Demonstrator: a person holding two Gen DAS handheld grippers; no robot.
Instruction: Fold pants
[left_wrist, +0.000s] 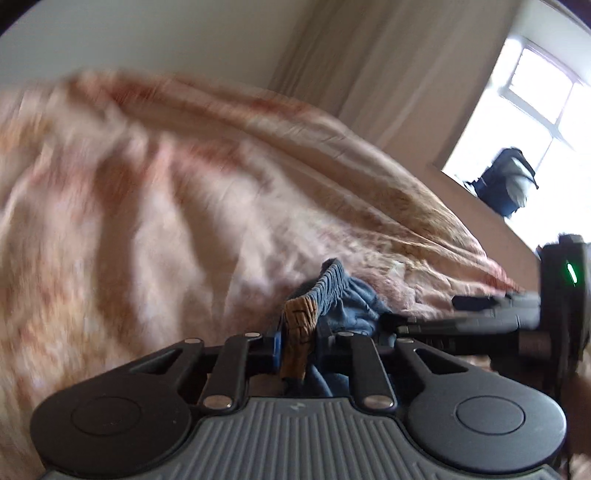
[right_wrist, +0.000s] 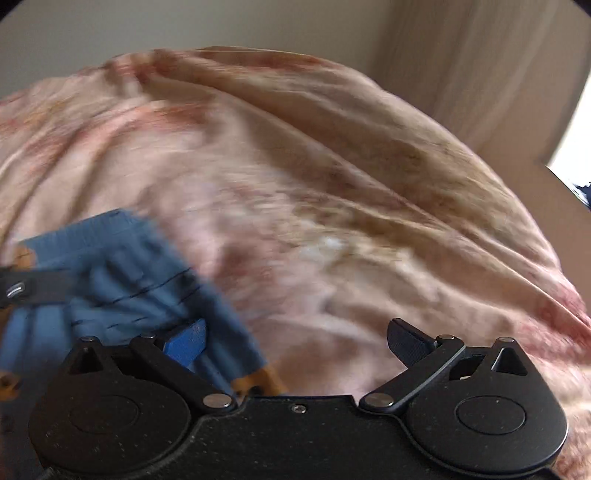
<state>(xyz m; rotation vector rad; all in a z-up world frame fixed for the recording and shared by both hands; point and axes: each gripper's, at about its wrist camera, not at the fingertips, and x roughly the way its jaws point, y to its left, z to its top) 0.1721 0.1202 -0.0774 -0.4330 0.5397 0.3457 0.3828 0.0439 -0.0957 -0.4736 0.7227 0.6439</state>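
Rumpled pink bedspread (left_wrist: 166, 192), curtain and bright window behind. Left gripper (left_wrist: 295, 349) clenched on bunched blue pants (left_wrist: 347, 306) at the waistband; right gripper (right_wrist: 295, 341) spread wide, empty, just beside them. No neat fold visible yet; most work apparently left.

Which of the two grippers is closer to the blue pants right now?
Left. The left gripper is shut on the blue pants, pinching the tan-edged fabric. The right gripper is open beside them, its left finger over the cloth, gripping nothing.

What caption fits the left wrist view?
Left gripper shut on blue pants over a pink bedspread.
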